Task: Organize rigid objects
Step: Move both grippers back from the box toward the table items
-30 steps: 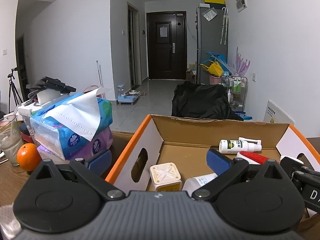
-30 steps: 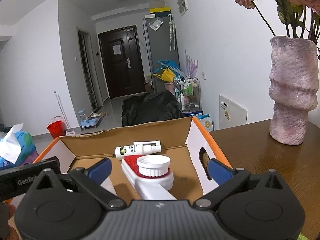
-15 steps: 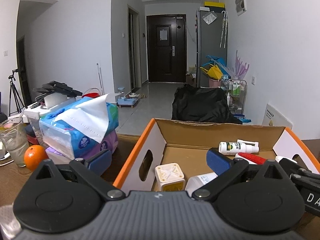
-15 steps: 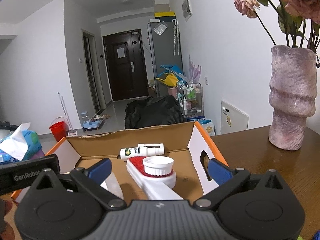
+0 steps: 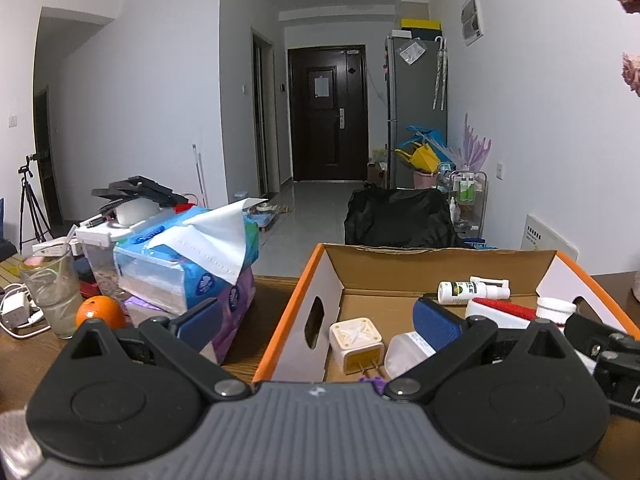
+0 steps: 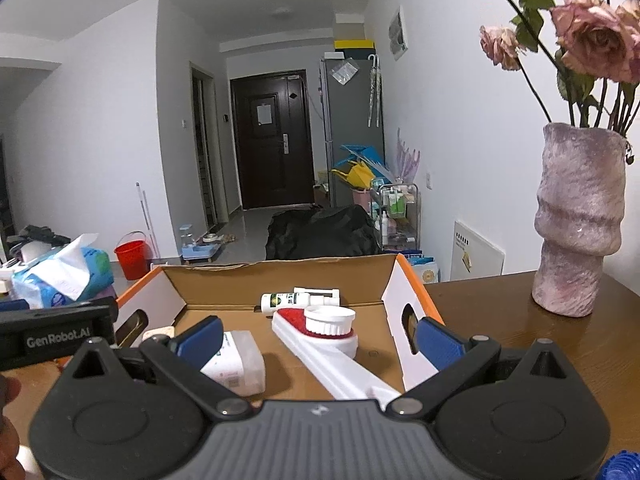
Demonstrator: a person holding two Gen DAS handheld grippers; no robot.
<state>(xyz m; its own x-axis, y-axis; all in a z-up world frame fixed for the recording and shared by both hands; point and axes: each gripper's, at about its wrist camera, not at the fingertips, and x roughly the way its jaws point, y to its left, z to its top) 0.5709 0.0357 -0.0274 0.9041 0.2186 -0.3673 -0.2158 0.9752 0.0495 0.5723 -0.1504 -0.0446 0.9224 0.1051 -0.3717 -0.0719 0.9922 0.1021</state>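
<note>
Both grippers stand with jaws spread wide and hold nothing: the left gripper point(image 5: 318, 322) straddles the near-left wall of the cardboard box point(image 5: 298, 300), one pad outside it near the tissue packs point(image 5: 188, 268) and one pad inside, while the right gripper point(image 6: 318, 338) straddles the box's right wall point(image 6: 404, 320), its left pad over the box floor and its right pad over the wooden table point(image 6: 500, 320). Inside the box, nearest the grippers, lie a white plug adapter point(image 5: 356, 344) on its side with prongs toward the camera, and just right of it a translucent white container point(image 6: 236, 360). Further in, a white brush with a red pad point(image 6: 316, 344) lies diagonally, with a white ribbed cap point(image 6: 330, 320) resting on its red head. Against the far wall lies a small white spray bottle point(image 6: 300, 300) on its side. Judgement: the sorting step appears largely done, since the visible rigid items already sit in the box; the grippers are between placements. The next move calls for locating any remaining rigid item outside the box. An orange point(image 5: 100, 312) and a glass point(image 5: 52, 292) stand at far left; whether these belong to the task cannot be told. Any reach must clear the box walls first.
</note>
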